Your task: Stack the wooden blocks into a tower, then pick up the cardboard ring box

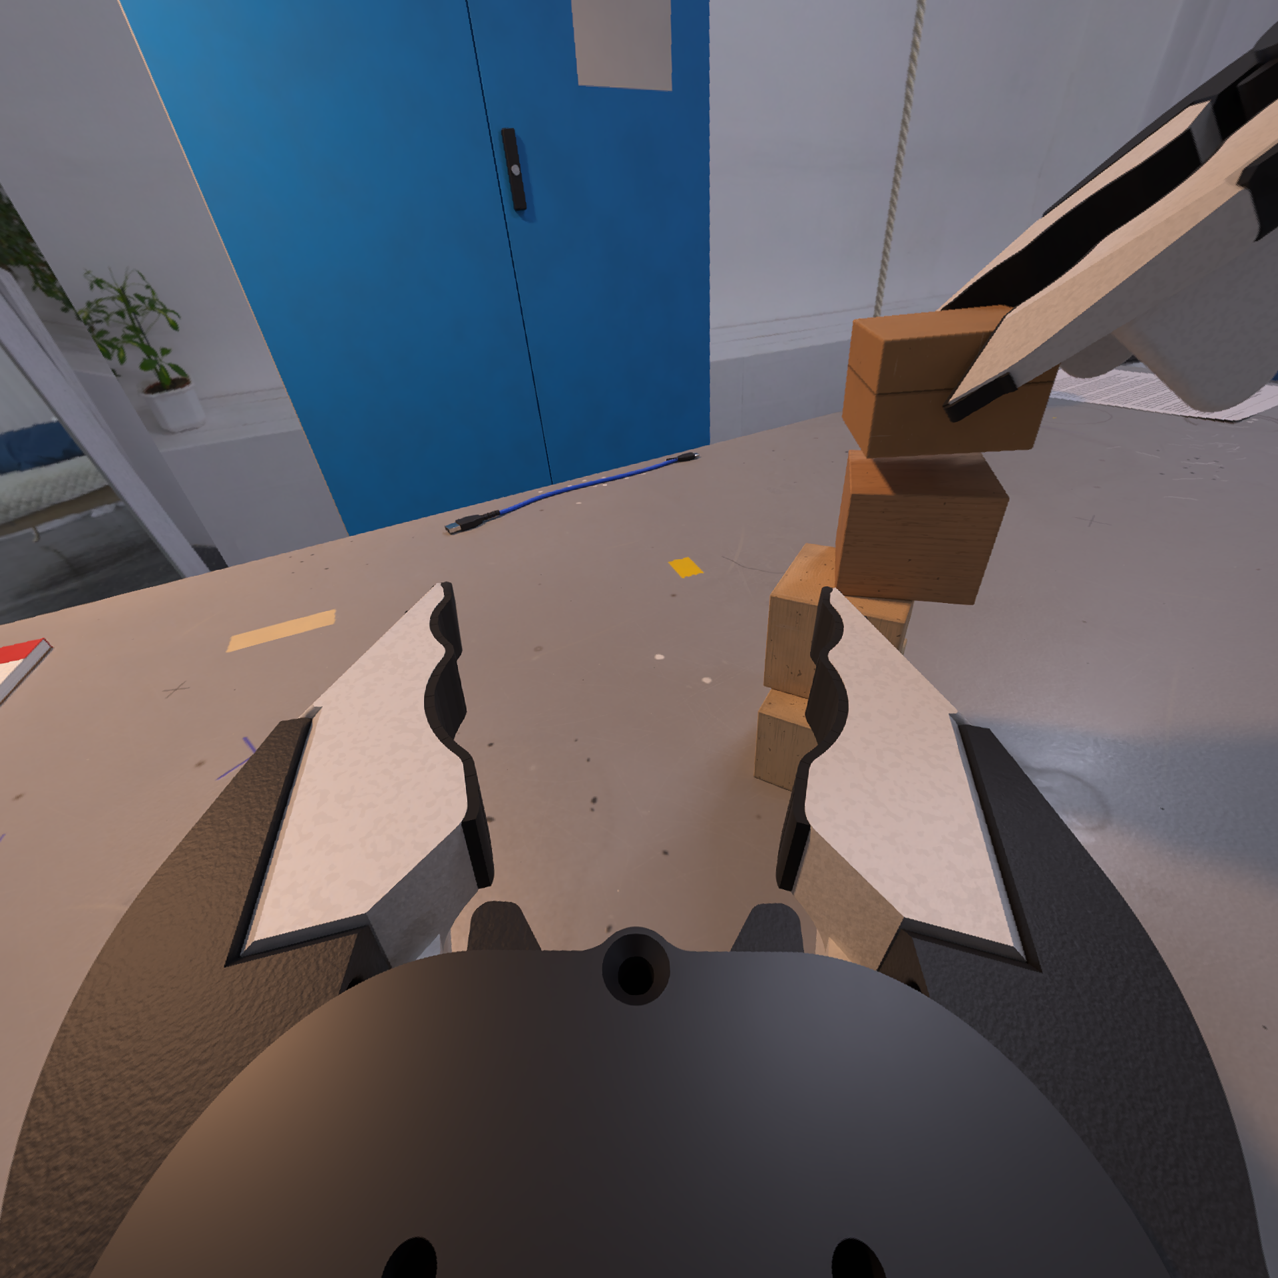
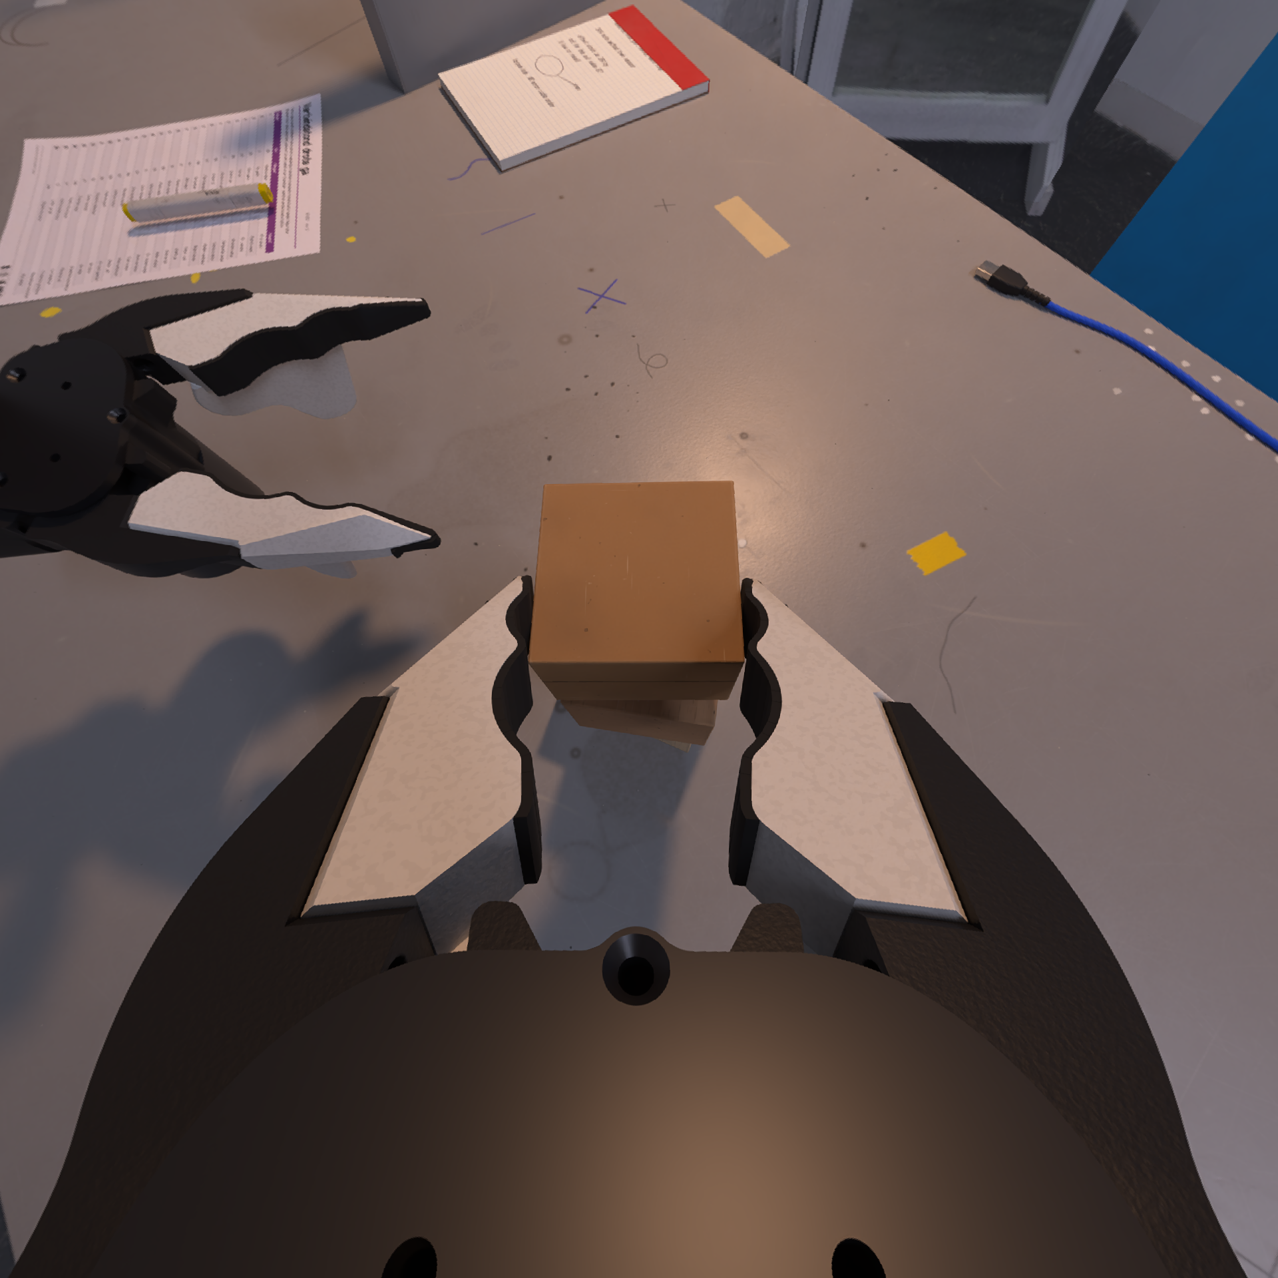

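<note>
My right gripper (image 2: pixel 636 588) is shut on the brown cardboard ring box (image 2: pixel 636 574), with one finger on each side. In the left wrist view the ring box (image 1: pixel 927 387) hangs in the right gripper (image 1: pixel 968 353) directly over a tower of three wooden blocks: a darker top block (image 1: pixel 920 532) and two paler ones (image 1: pixel 792 636) below, stacked slightly offset. I cannot tell whether the box touches the top block. The blocks (image 2: pixel 643 719) peek out under the box. My left gripper (image 1: pixel 636 595) is open and empty, just left of the tower; it also shows in the right wrist view (image 2: pixel 429 423).
On the grey table (image 1: pixel 553 726) lie a blue USB cable (image 2: pixel 1134 346), a red-topped notepad (image 2: pixel 574 83), a printed sheet (image 2: pixel 69 221) with a marker (image 2: pixel 197 204) on it, and yellow tape patches (image 2: pixel 935 552). A blue cabinet (image 1: pixel 449 276) stands beyond the far edge.
</note>
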